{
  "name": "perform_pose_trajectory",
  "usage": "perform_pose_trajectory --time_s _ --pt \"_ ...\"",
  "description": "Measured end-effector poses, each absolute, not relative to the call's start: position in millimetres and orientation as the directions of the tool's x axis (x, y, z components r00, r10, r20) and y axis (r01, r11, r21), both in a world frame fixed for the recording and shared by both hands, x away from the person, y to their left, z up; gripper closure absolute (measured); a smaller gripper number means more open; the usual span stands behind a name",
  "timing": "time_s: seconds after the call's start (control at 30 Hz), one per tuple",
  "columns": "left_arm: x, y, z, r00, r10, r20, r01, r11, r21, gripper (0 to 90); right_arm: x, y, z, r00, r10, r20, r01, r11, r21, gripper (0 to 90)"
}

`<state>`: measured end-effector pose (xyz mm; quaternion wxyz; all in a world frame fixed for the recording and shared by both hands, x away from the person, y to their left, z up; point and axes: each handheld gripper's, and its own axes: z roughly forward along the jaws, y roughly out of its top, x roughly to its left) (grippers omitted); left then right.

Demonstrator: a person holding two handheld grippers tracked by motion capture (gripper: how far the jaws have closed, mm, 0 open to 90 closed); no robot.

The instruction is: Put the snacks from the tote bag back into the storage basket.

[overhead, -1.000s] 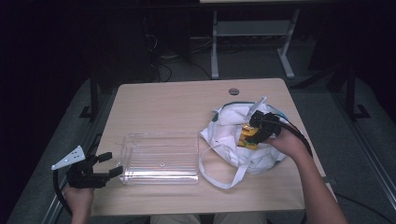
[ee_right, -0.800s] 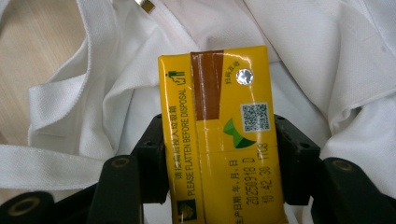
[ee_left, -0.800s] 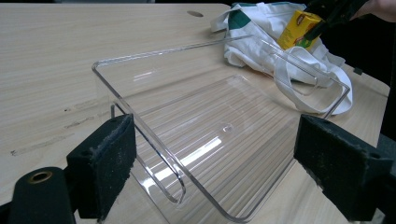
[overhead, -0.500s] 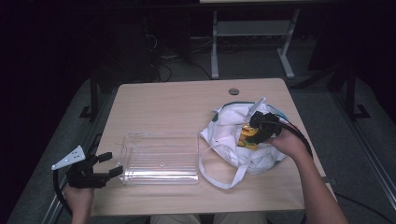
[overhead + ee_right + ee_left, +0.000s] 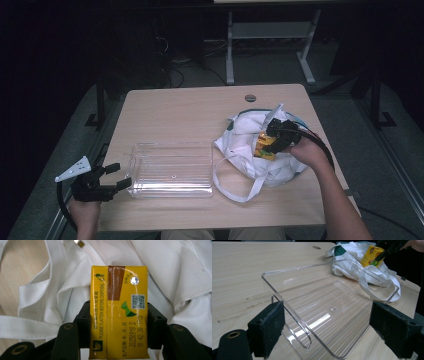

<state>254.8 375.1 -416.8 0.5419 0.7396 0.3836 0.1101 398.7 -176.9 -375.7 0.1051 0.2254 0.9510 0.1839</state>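
Jaws of our right gripper had just been closing, and they pressed on both sides of a yellow rectangular drink carton printed with brown and green marks, gripping it firmly. We held that carton over the crumpled white cloth tote bag at the right of the pale wooden table, its long straps trailing towards the near edge. In the left gripper view the carton stood tilted above the bag's folds at the far right. Our left gripper hung at the near left corner of the table, its two black foam pads spread wide with nothing clamped. Between them ran the near wall of a clear plastic rectangular tray, which lay just left of the bag.
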Motion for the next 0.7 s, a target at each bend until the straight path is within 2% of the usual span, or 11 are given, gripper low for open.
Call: perform_pose_trajectory --time_s 0.17,0.7 --pt "255.0 375.3 -417.1 0.679 0.688 -0.256 0.450 -0.115 0.885 12.7 399.8 -181.8 -370.3 -0.864 0.492 -0.109 0.409 0.811 0.419 50.5" --pt "254.9 374.6 -416.5 0.683 0.685 -0.255 0.445 -0.113 0.888 12.8 391.4 -185.2 -338.1 -0.871 0.477 -0.118 0.380 0.806 0.453 50.7"
